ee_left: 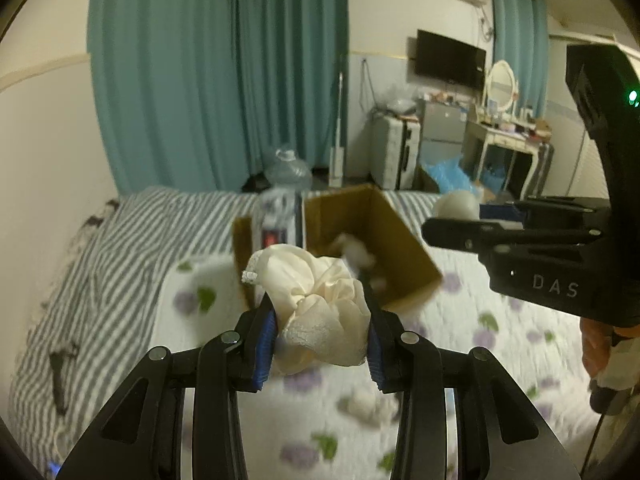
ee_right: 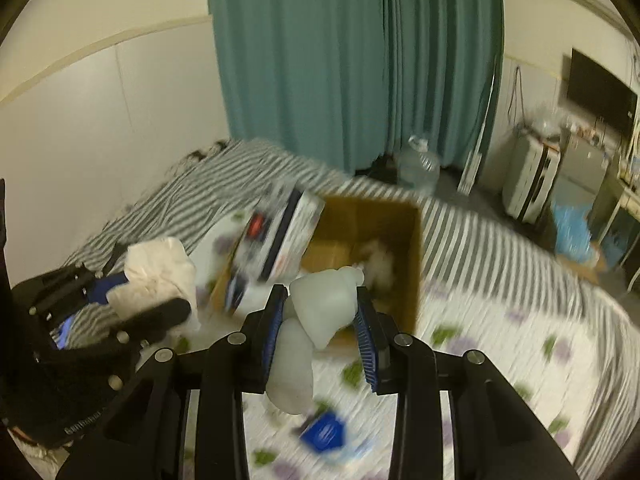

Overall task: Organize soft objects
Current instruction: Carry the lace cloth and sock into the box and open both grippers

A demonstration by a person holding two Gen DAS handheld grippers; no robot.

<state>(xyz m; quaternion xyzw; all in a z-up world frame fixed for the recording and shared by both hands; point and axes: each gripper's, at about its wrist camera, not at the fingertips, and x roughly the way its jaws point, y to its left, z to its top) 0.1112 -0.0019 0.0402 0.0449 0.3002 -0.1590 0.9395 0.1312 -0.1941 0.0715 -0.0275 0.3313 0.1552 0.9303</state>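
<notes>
My left gripper point(ee_left: 320, 316) is shut on a crumpled cream cloth point(ee_left: 320, 300) and holds it above the bed, just in front of an open cardboard box point(ee_left: 400, 248). My right gripper point(ee_right: 320, 320) is shut on a white soft toy point(ee_right: 316, 312) held above the box's near edge point(ee_right: 412, 264). A fluffy white item point(ee_right: 378, 260) lies inside the box. The right gripper also shows in the left wrist view point(ee_left: 460, 232), at the right, with the white toy point(ee_left: 458, 204) behind its fingers. The left gripper point(ee_right: 132, 300) with the cloth point(ee_right: 160, 272) shows at the left of the right wrist view.
A printed carton point(ee_right: 280, 240) leans against the box's left side. A small white fluffy item point(ee_left: 368, 404) and a blue packet point(ee_right: 324, 432) lie on the floral blanket point(ee_left: 500, 352). The striped bedsheet point(ee_left: 120, 248) lies beyond it. A water jug point(ee_left: 288, 172) and a suitcase point(ee_left: 396, 152) stand on the floor behind.
</notes>
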